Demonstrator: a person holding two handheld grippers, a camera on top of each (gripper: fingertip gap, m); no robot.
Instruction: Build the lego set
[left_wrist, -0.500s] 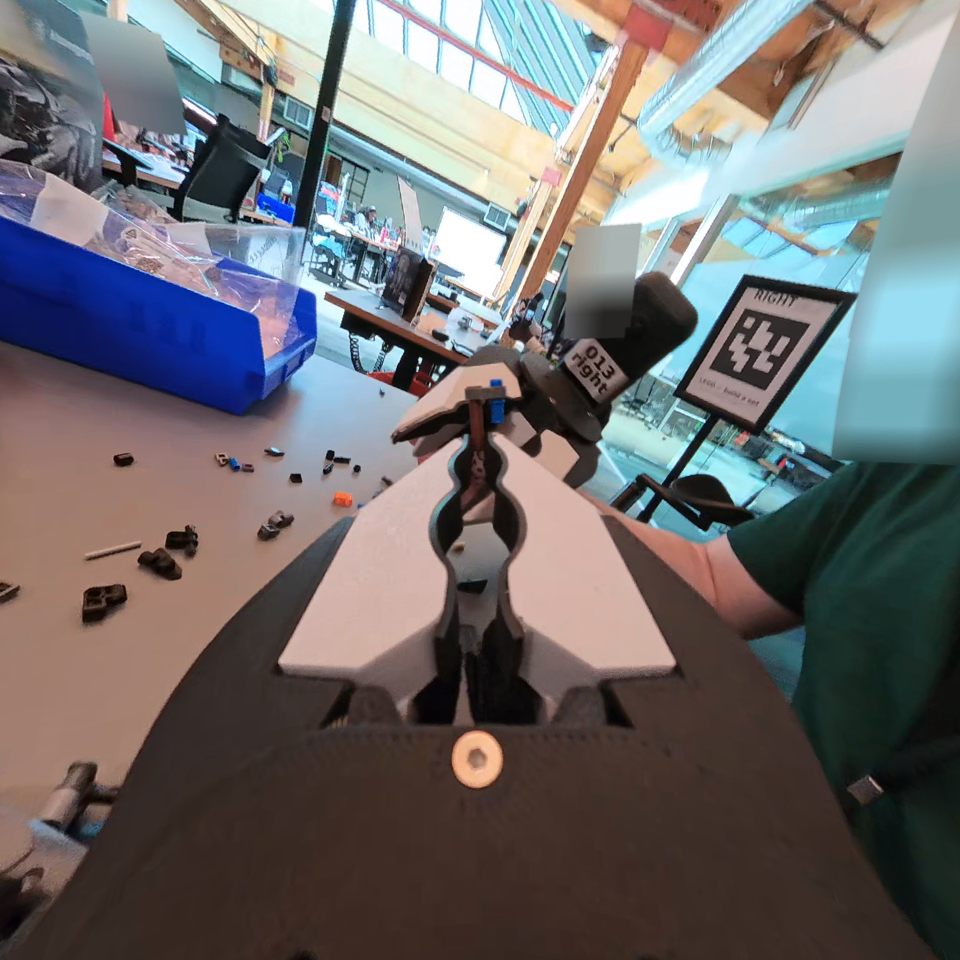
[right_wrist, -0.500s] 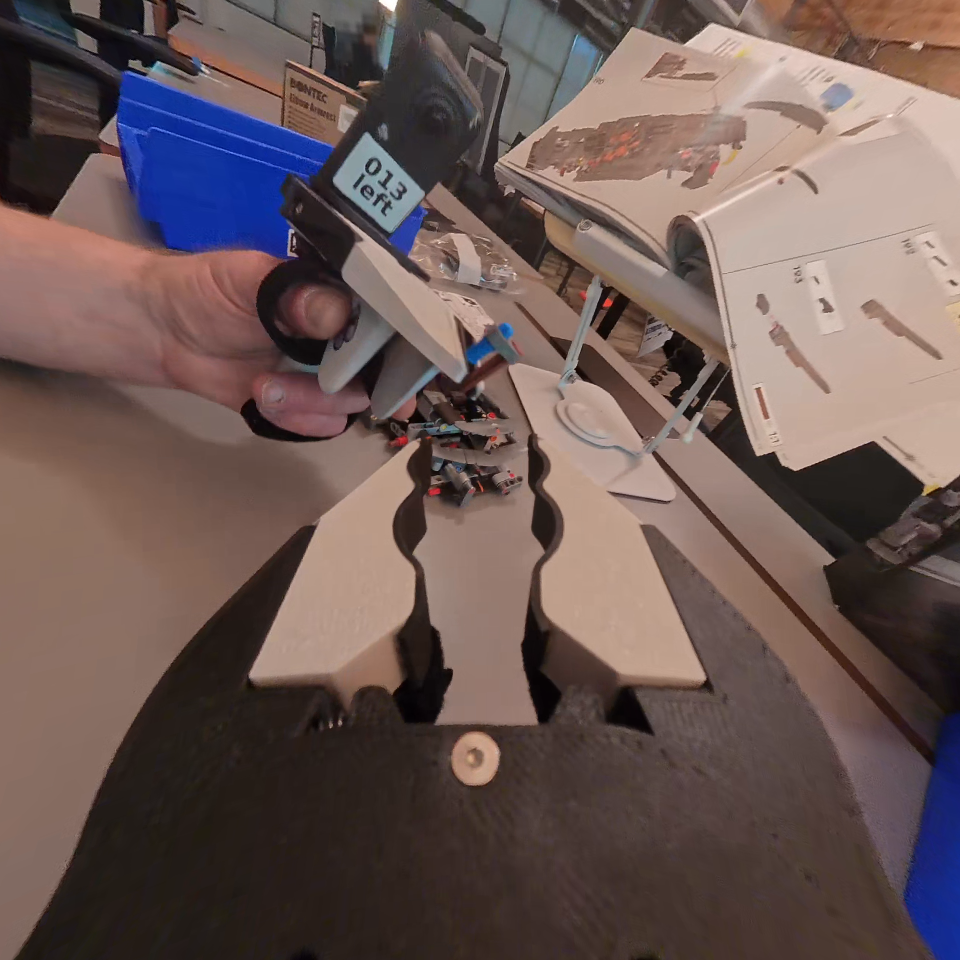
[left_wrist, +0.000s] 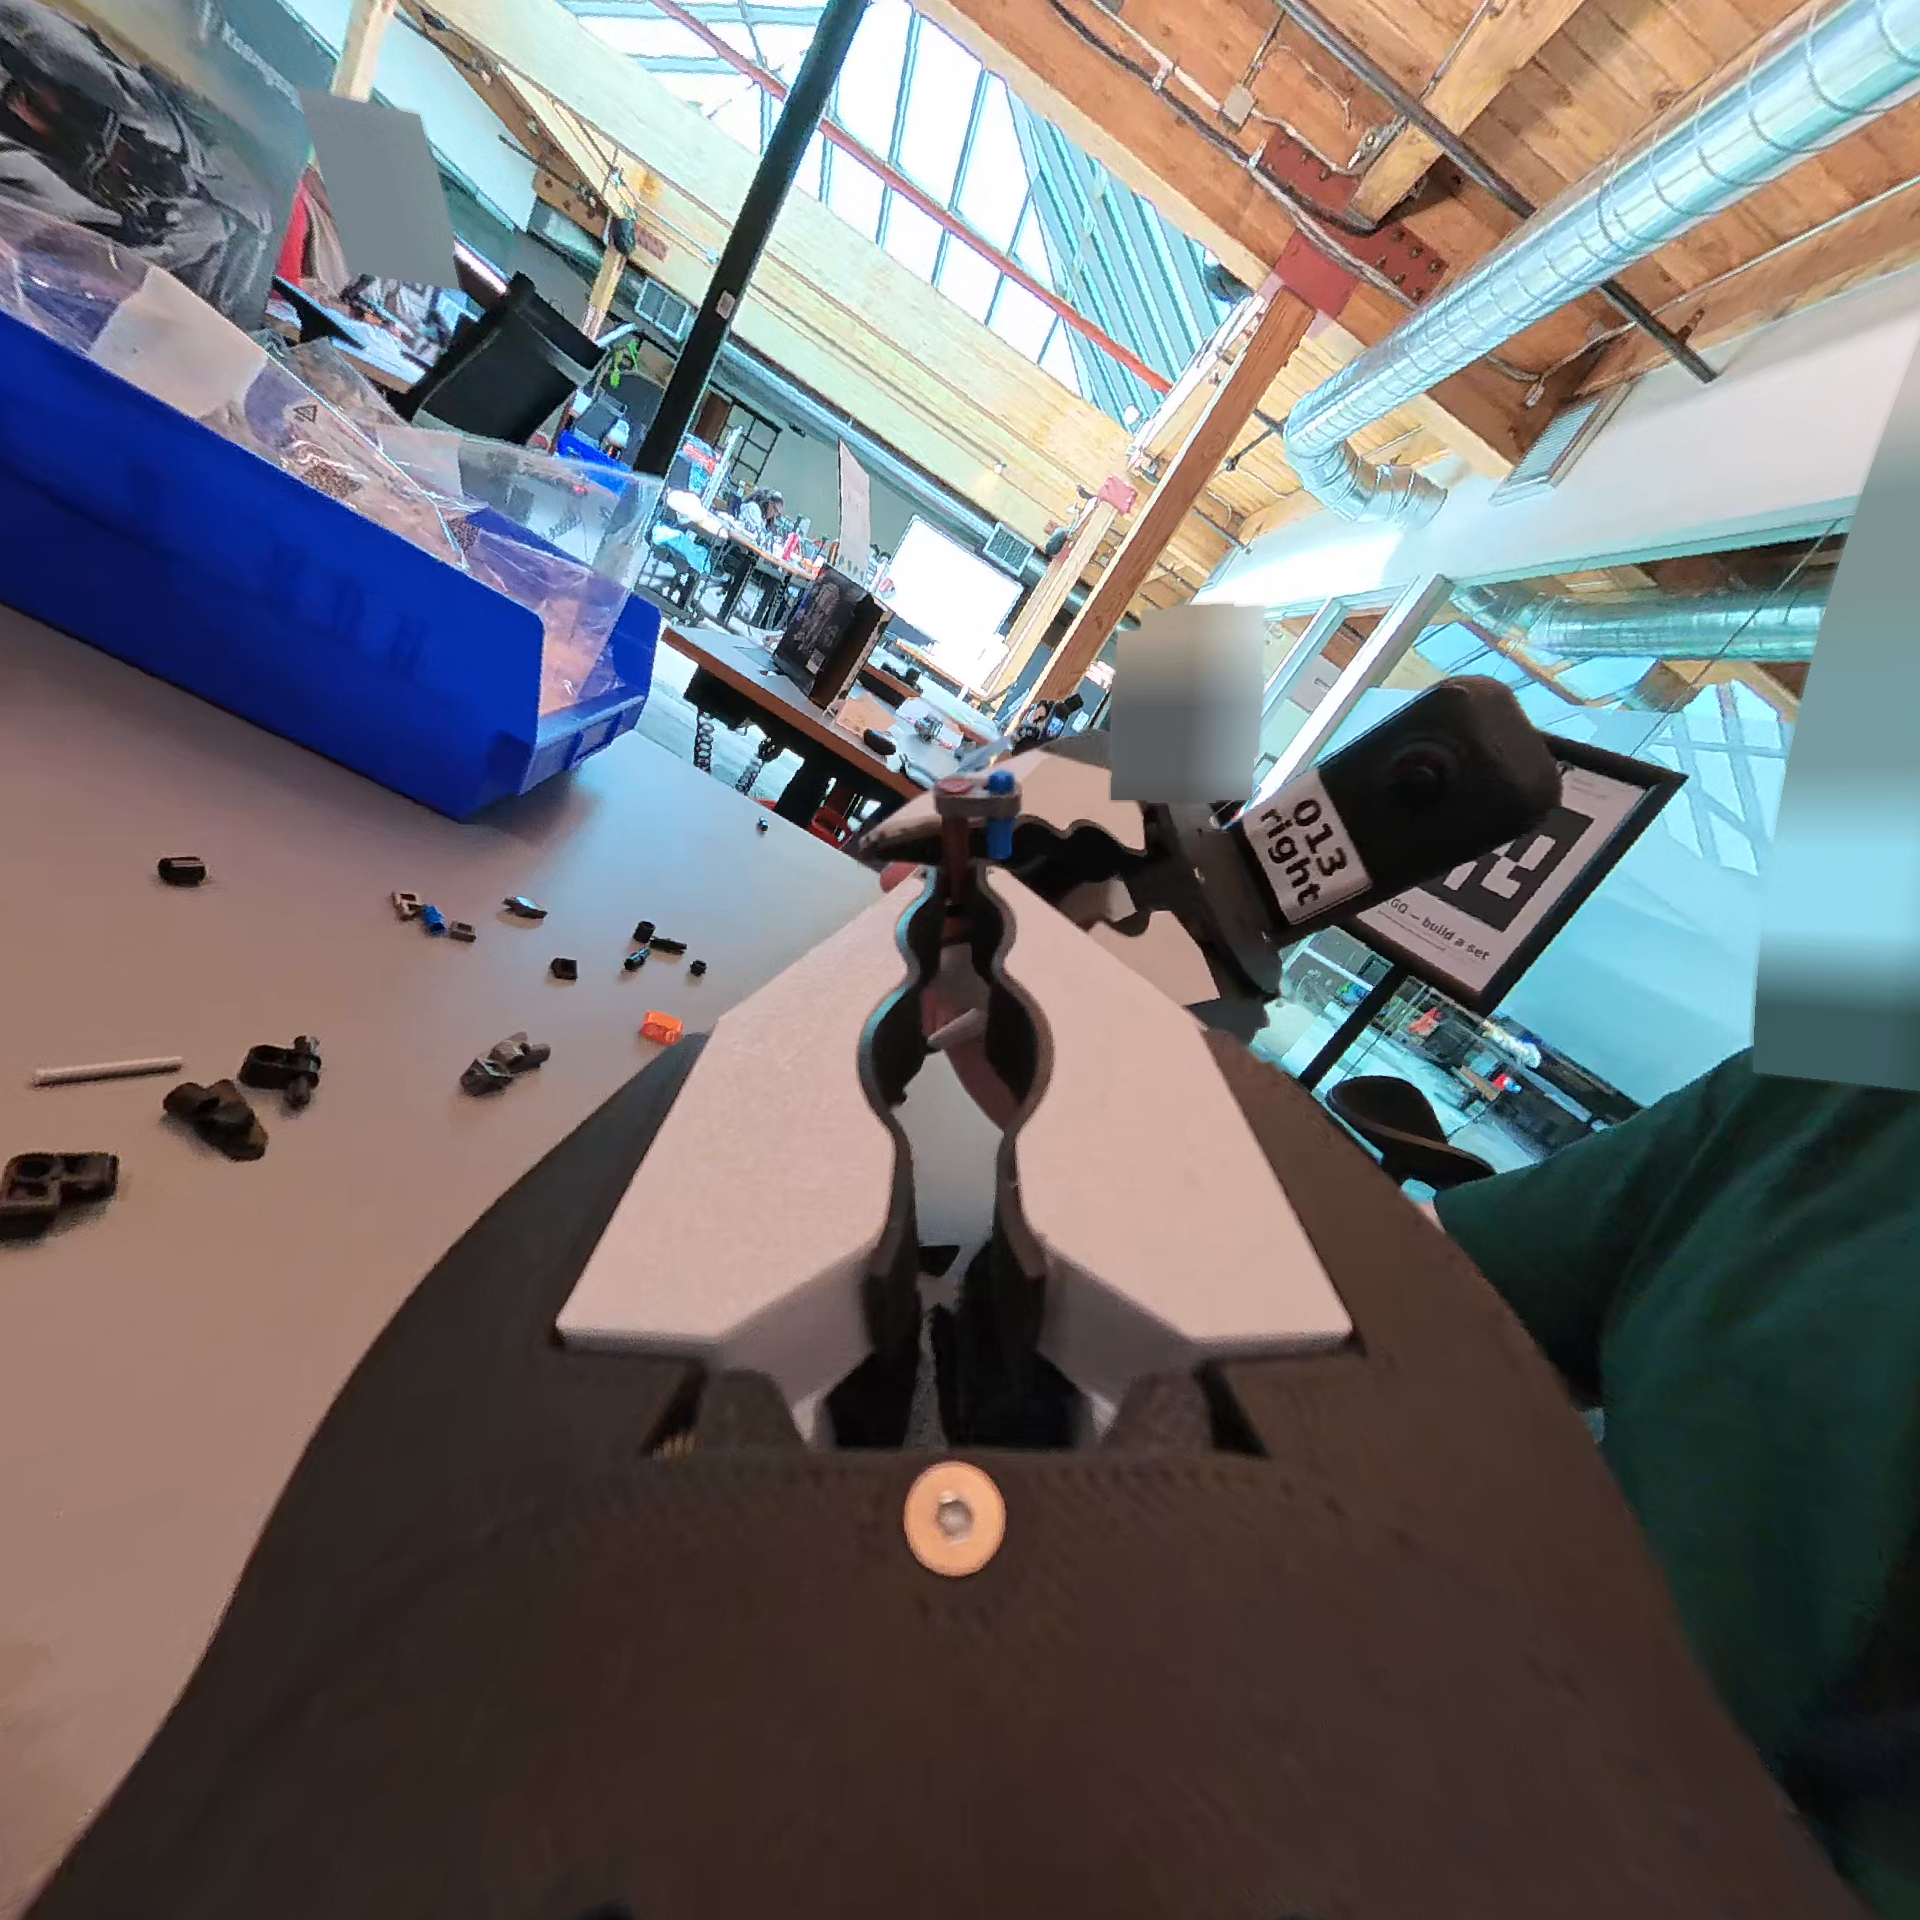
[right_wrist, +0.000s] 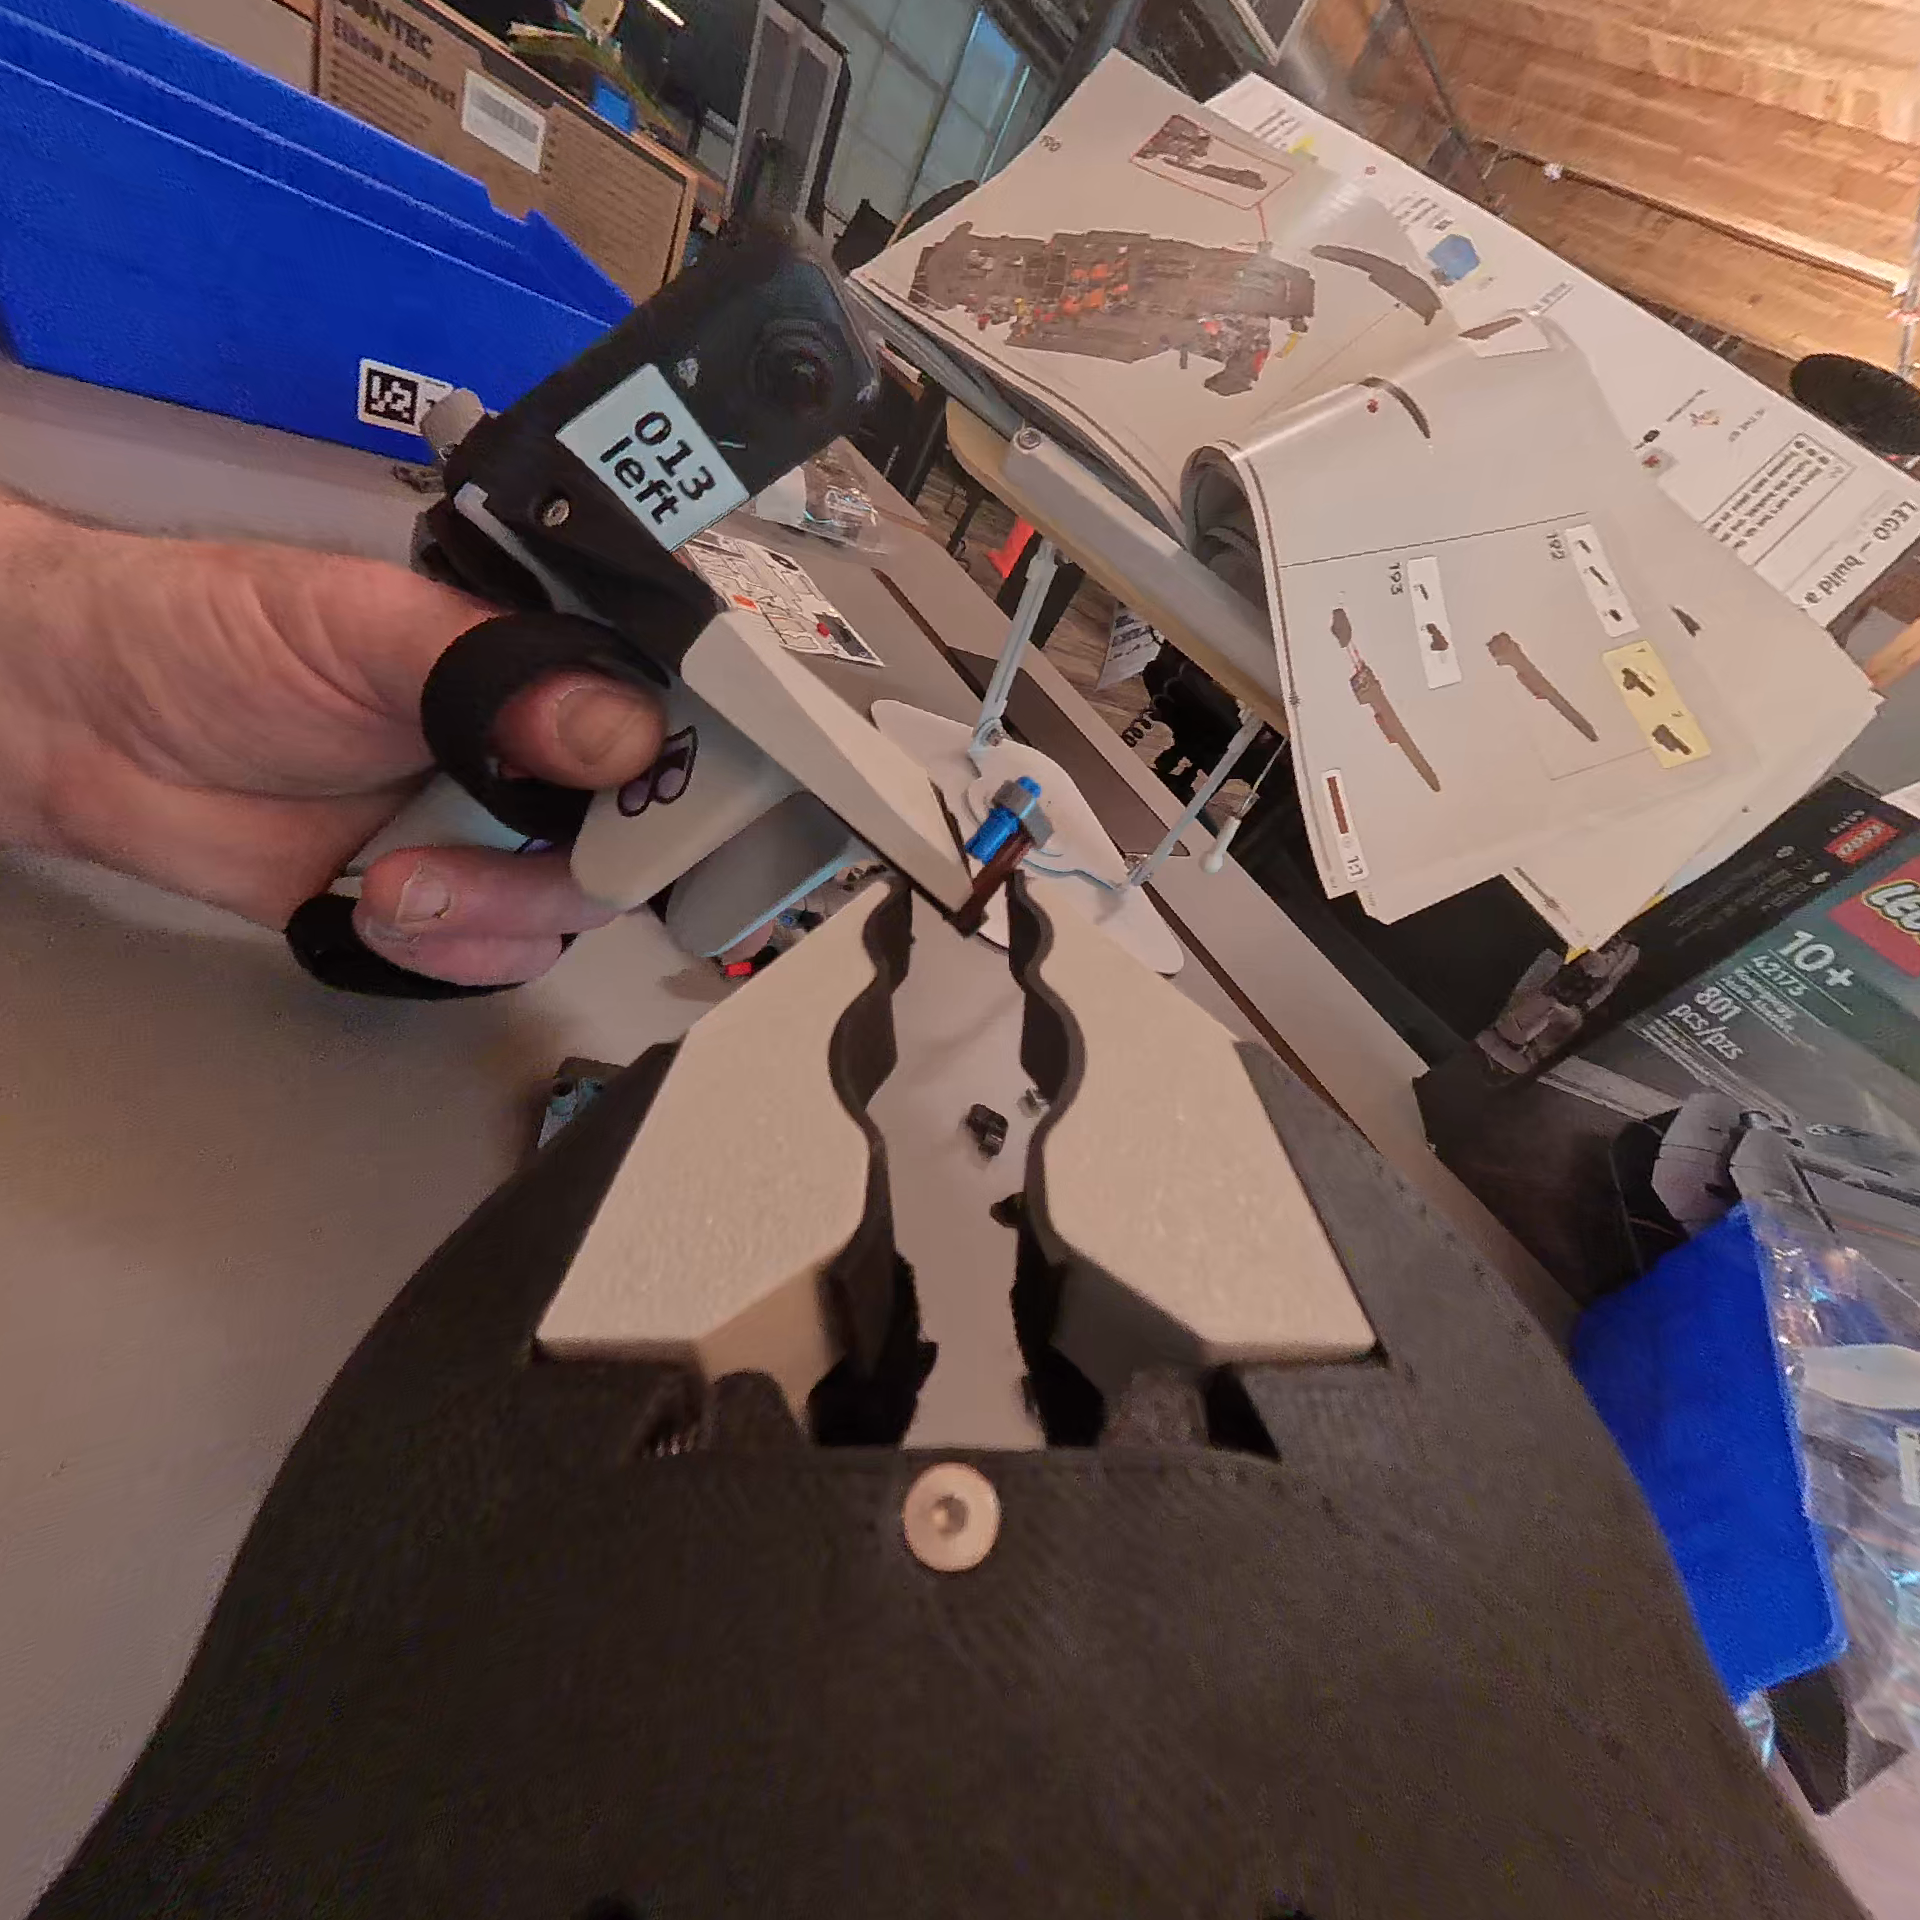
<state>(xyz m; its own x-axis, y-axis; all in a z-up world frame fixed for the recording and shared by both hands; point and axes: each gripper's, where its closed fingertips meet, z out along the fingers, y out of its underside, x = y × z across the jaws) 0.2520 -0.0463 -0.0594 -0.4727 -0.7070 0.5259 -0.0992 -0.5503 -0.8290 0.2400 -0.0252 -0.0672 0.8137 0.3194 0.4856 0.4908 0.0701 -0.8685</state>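
Note:
My left gripper (left_wrist: 961, 899) is shut on a small lego assembly (left_wrist: 971, 821): a dark brown axle topped by a grey piece and a blue pin. It is held up above the grey table (left_wrist: 312, 1299). In the right wrist view the left gripper (right_wrist: 951, 883), held by a hand, points the assembly (right_wrist: 1003, 821) at my right gripper (right_wrist: 961, 914). The right gripper is open, with its tips on either side of the axle's lower end. I cannot tell whether they touch it. The right gripper also shows behind the assembly in the left wrist view (left_wrist: 1029, 831).
Several loose dark lego pieces (left_wrist: 218, 1107) and an orange one (left_wrist: 660, 1027) lie on the table's left. A blue bin (left_wrist: 312, 623) with plastic bags stands behind. An open instruction booklet (right_wrist: 1455, 499) on a stand, the lego box (right_wrist: 1766, 997) and another blue bin (right_wrist: 1704, 1455) are at right. Both grippers' tips are close together, under 4 cm apart.
The two grippers have come closer together. The right gripper's jaws have narrowed and now flank the axle's end. The left gripper still holds the assembly.

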